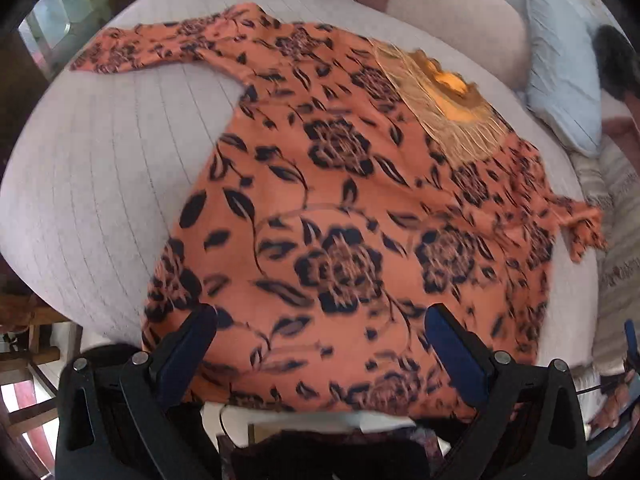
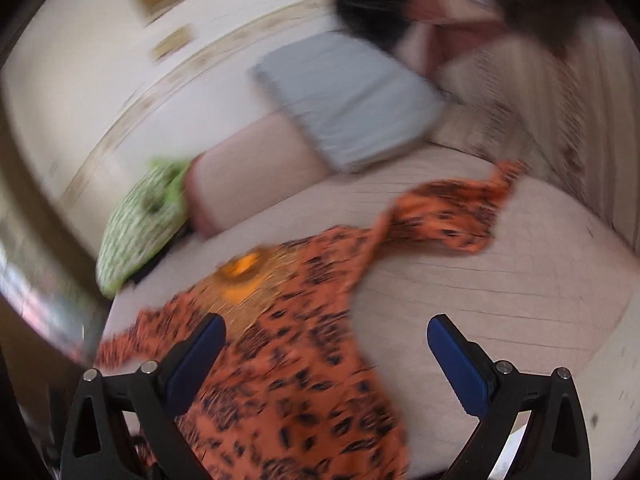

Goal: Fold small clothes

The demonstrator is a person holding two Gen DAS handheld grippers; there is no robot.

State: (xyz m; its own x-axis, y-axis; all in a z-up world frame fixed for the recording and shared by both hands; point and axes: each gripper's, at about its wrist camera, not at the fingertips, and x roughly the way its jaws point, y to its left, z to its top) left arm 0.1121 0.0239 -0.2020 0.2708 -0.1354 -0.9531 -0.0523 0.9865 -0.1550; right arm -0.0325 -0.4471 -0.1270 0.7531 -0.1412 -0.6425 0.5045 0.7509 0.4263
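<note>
Both pairs of fingers gape wide, empty, over the orange flowered top (image 1: 340, 216) spread flat on the bed (image 1: 104, 184), whose far sleeve (image 2: 452, 208) only the blurred right view shows twisted near a blue pillow (image 2: 348, 100).

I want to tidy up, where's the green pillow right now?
In the right wrist view, the green pillow sits far left, beside the pink cushion.

An orange fabric top with a dark navy floral print (image 1: 340, 216) (image 2: 304, 380) lies spread flat, front up, its 2 sleeves stretched outward. A gold embroidered yoke surrounds its neckline, and its hem lies nearest.
</note>
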